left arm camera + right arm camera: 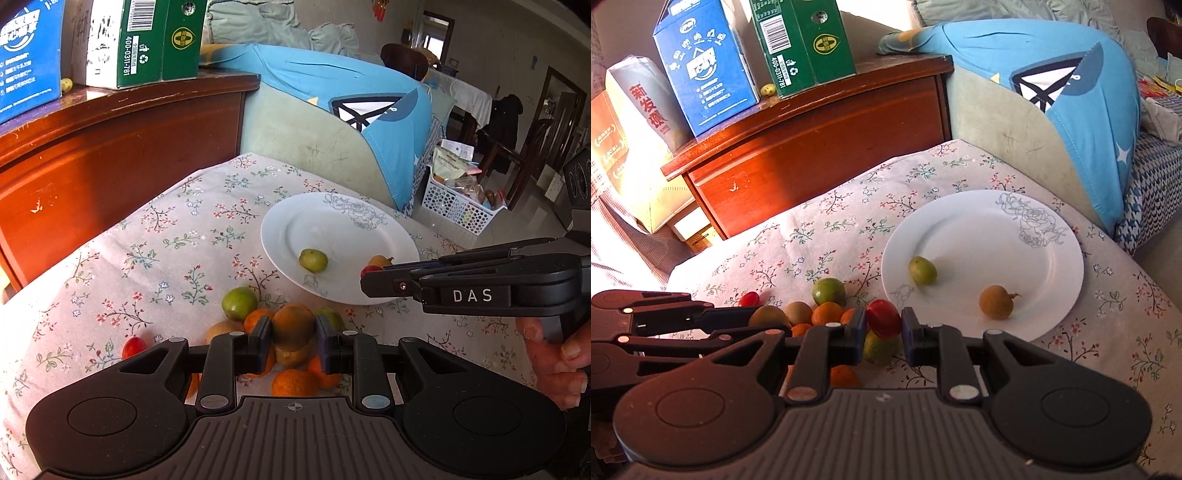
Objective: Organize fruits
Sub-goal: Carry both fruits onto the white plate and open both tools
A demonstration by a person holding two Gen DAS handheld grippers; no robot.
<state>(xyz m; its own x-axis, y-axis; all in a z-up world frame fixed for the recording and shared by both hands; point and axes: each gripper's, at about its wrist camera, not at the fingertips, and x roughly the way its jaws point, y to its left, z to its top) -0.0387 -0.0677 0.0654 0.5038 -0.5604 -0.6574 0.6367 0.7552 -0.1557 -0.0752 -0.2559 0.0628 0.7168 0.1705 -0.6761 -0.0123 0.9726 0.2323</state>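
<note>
A white plate (332,225) (979,251) lies on the flowered cloth with a small green fruit (313,259) (922,270) and a brown longan (380,261) (996,302) on it. My left gripper (294,332) (764,321) is shut on a brown kiwi (293,325) (768,316), lifted above a pile of oranges (293,382) (826,313) and a green lime (239,302) (828,290). My right gripper (884,325) (369,280) is shut on a red cherry tomato (884,318) (371,270) near the plate's near-left rim. Another red tomato (133,346) (749,298) lies left of the pile.
A red-brown wooden cabinet (110,155) (820,147) stands behind the cloth and carries blue (705,66) and green cartons (801,40). A sofa arm with a blue cover (351,110) (1071,103) rises beyond the plate. A white basket (458,206) sits on the floor at right.
</note>
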